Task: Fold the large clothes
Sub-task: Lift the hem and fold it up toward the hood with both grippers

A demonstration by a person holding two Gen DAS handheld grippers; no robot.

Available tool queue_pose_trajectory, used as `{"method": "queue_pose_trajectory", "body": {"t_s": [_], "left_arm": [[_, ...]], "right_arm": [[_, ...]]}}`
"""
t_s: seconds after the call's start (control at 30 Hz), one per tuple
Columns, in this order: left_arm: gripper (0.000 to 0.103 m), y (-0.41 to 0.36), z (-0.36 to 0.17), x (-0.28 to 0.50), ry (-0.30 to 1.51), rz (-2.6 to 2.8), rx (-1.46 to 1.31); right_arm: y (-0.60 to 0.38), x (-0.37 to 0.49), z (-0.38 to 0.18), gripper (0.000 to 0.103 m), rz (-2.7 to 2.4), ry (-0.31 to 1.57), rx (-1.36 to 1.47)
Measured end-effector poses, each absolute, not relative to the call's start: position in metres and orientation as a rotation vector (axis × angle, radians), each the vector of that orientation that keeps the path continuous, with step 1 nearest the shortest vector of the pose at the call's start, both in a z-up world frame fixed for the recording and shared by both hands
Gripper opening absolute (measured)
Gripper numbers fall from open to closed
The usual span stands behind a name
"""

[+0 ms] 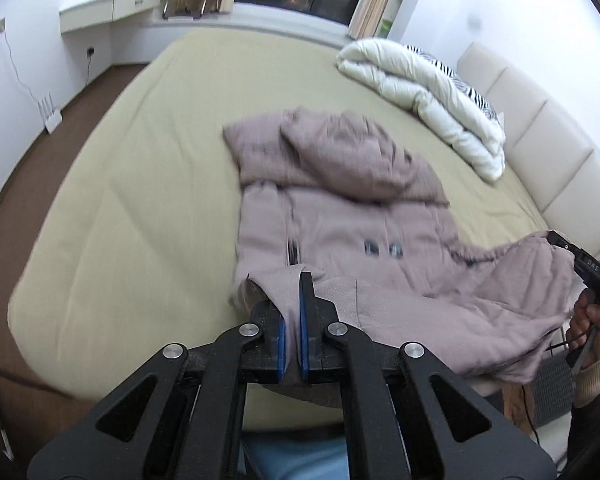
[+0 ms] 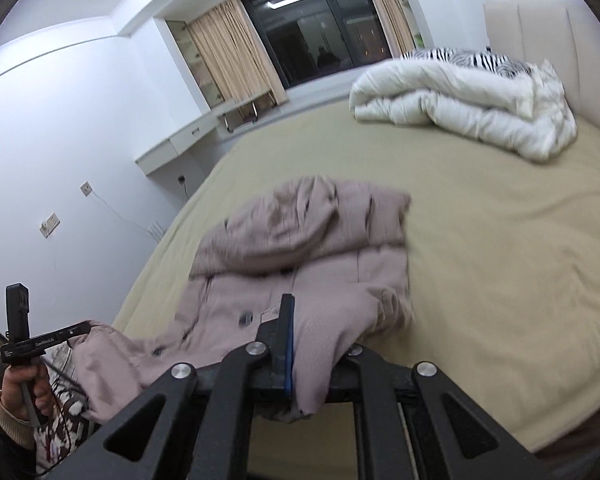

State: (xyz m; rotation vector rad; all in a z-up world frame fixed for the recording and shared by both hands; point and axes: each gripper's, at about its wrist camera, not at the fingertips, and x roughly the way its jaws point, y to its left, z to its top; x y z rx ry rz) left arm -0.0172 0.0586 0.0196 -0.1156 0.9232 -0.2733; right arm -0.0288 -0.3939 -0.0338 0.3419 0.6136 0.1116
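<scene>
- Lying on the bed (image 1: 140, 184), a mauve hooded coat (image 1: 340, 216) is spread with its hood away from the cameras and two dark buttons (image 1: 382, 249) showing.
- Left gripper (image 1: 293, 320): blue-padded fingers pressed together on a fold of the coat's near hem.
- Right gripper (image 2: 300, 344): clamped on coat cloth that drapes over and hides one finger; the contact point is probably near the hem.
- A white duvet (image 2: 460, 112) lies by the headboard (image 1: 540, 152), well apart from the coat.

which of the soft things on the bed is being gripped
The mauve hooded coat, pinched at its near edge by both the left gripper and the right gripper. The white duvet lies untouched by the headboard.
</scene>
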Motion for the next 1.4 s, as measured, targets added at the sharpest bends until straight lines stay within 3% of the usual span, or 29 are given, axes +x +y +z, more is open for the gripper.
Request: {"method": "queue_pose_trajectory", "body": {"t_s": [0.37,0.67,0.73,0.87,0.93,1.03,1.2,1.33,1.4], "left_arm": [[0.003,0.022,0.057,0.219,0.836,-0.168,-0.029],[0.004,0.0,-0.01,0.4,0.933,-0.085,0.014],[0.005,0.007,-0.038,0.428,0.986,-0.104,-0.049],[0.011,0.042,-0.053,0.45,1.029,-0.123,-0.264],[0.022,0.058,-0.04,0.449,0.97,-0.071,-0.257],[0.022,0.066,-0.018,0.44,0.882,0.021,-0.207],[0.022,0.005,0.006,0.412,0.762,-0.073,-0.038],[0.022,-0.054,-0.018,0.407,0.803,-0.161,0.05],[0.022,-0.076,-0.033,0.41,0.829,-0.185,0.067]], "right_arm": [[-0.412,0.187,-0.003,0.009,-0.064,0.542,0.245],[-0.452,0.338,-0.081,0.012,-0.149,0.697,0.346],[-0.461,0.363,-0.108,0.023,-0.152,0.768,0.398],[-0.482,0.369,-0.135,0.042,-0.067,0.79,0.592],[-0.486,0.353,-0.131,0.066,-0.041,0.737,0.611],[-0.478,0.337,-0.119,0.081,-0.077,0.715,0.526],[-0.429,0.319,-0.092,0.082,-0.08,0.741,0.388],[-0.344,0.319,-0.087,0.073,0.078,0.82,0.244],[-0.301,0.323,-0.092,0.073,0.115,0.846,0.141]]}}
